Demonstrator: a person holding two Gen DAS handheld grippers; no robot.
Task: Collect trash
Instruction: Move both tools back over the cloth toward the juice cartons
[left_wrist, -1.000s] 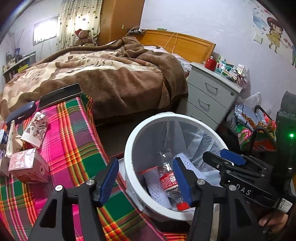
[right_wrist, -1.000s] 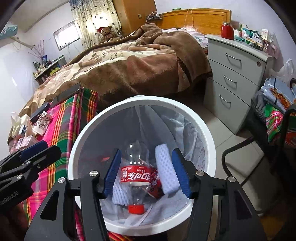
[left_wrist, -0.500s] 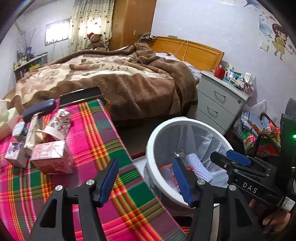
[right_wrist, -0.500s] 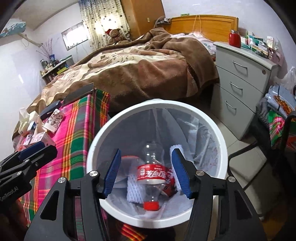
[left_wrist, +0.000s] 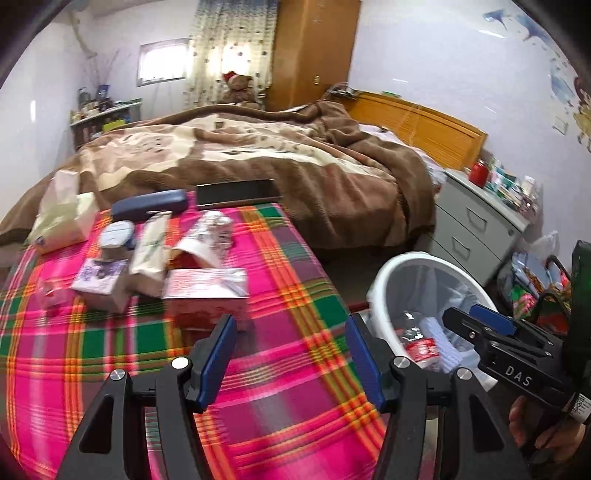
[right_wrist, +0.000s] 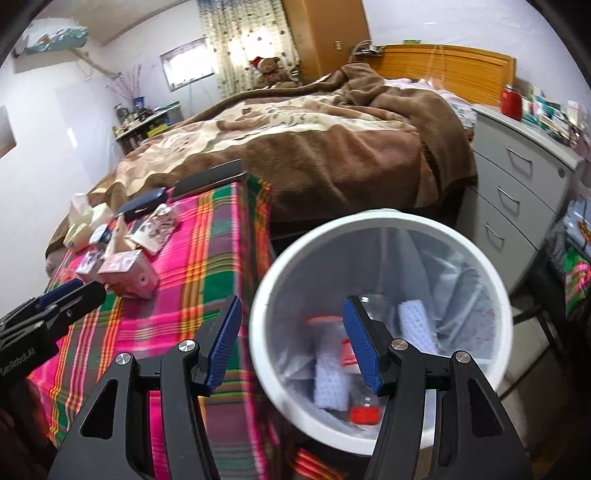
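Trash on the plaid cloth (left_wrist: 280, 354): pink carton (left_wrist: 205, 295) nearest, a crumpled patterned cup (left_wrist: 207, 240) and a cream packet (left_wrist: 151, 247) behind it, small purple box (left_wrist: 98, 277) to the left. White bin (right_wrist: 380, 328) stands off the cloth's right edge, lined with a clear bag; inside lie a plastic bottle (right_wrist: 364, 402) with red label and cap, and white foam netting (right_wrist: 413, 325).

Left gripper (left_wrist: 290, 360): jaws parted, nothing between the blue pads, hovering over bare cloth just short of the pink carton. Right gripper (right_wrist: 291, 343): jaws likewise apart and empty, straddling the bin's near rim without touching it (a hand shows at its handle in the left view).

Room: bed under a brown blanket (left_wrist: 280, 162), grey drawer unit (right_wrist: 517, 192), wooden headboard, teddy bear by the curtain.

Versus a second ago: left view has swung off the bin onto the cloth and trash; bin has slid rightward in the right view; both openings unchanged.
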